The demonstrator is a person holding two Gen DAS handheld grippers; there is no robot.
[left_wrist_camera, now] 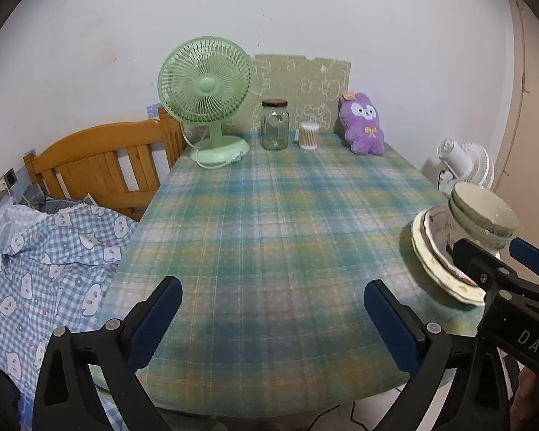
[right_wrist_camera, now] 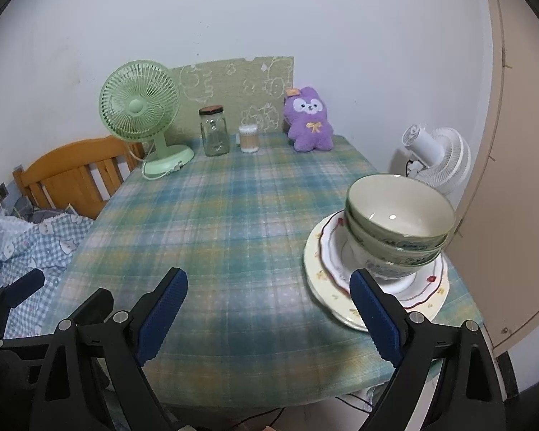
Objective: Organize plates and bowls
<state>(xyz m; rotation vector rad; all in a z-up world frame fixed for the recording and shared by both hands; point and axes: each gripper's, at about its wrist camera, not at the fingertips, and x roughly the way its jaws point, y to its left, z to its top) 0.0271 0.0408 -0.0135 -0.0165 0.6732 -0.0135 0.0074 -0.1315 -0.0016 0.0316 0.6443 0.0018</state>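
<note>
Plates and bowls in one pile at the right side of the frame, near the right edge of the checked table. Two plates at the bottom, a cream one with little flowers under a white one with a red rim. Green bowls nested on top, the top one empty inside. Looks tidy already, or maybe waiting to be pulled apart and sorted; hard to tell which from this.

For any touch on that pile: go slow, stay level, grab low by a rim, mind the tall wobbly bowls and the table edge.

Right gripper low in the frame, pointing across the table, wide apart, nothing between the blue pads, one pad in front of the plate rim. Left gripper also low and level over the bare cloth at the bottom middle, spread wide, holding nothing, well apart from the pile.
</note>
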